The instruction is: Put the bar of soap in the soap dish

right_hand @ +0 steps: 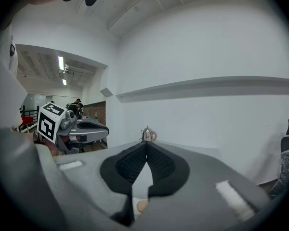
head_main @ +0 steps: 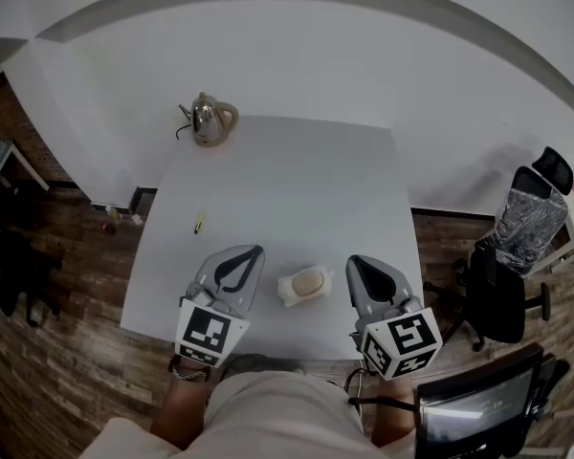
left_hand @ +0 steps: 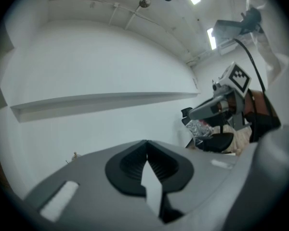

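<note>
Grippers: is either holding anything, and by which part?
Nothing. Left gripper and right gripper are shut, empty; the bar of soap lies in the soap dish.

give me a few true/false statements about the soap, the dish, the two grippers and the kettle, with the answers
1. The bar of soap lies in the soap dish. True.
2. The left gripper is shut on the soap. False: its jaws are together with nothing between them, and the soap is in the dish.
3. The right gripper has its jaws together and holds nothing. True.
4. The kettle stands right beside the soap dish. False: it stands at the far left corner of the table, while the dish is near the front edge.
5. In the head view, the dish sits between the two grippers. True.
</note>
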A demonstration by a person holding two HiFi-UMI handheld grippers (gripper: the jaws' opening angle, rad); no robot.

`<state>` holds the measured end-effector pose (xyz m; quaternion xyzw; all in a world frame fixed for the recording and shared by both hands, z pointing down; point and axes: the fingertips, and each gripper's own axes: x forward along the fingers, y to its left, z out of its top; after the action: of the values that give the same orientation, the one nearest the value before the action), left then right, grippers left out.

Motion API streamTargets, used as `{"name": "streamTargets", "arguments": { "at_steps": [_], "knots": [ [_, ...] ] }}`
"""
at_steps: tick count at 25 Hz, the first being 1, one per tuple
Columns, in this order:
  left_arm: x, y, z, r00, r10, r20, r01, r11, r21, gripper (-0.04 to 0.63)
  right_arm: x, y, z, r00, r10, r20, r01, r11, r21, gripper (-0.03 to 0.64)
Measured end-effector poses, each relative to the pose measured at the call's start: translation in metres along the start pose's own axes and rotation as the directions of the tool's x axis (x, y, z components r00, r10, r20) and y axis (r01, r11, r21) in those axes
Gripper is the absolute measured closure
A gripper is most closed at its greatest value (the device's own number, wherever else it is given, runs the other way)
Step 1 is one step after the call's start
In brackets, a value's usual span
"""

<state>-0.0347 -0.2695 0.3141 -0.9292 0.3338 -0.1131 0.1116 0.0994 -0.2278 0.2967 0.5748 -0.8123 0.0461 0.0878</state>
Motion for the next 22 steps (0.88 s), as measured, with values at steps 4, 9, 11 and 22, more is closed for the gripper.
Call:
{"name": "streamTargets", "arguments": {
  "at_steps": [4, 9, 11, 22],
  "knots": [
    [-0.005, 0.001, 0.001, 1.000, -0.004, 0.017, 0.004, 1.000, -0.005, 0.589, 0.000, 0.005, 0.000, 1.000, -0.012, -0.001, 0.012, 1.000, -0.002, 0.614],
    [-0.009, -0.001, 0.006, 0.999, -0.009, 0.031, 0.008, 1.000, 0.020, 0.589, 0.002, 0.013, 0.002, 1.000, -0.018, -0.003, 0.018, 1.000, -0.010, 0.614],
    [-0.010, -0.002, 0.009, 1.000, -0.005, 0.029, 0.005, 0.999, 0.033, 0.589, 0.003, 0.015, 0.002, 1.000, -0.025, -0.007, 0.025, 1.000, -0.018, 0.614],
    [-0.017, -0.004, 0.000, 0.999, -0.048, 0.016, 0.047, 0.998, 0.037, 0.589, -0.003, 0.024, -0.008, 0.997, -0.069, -0.042, 0.069, 0.998, -0.011, 0.614]
  ]
}}
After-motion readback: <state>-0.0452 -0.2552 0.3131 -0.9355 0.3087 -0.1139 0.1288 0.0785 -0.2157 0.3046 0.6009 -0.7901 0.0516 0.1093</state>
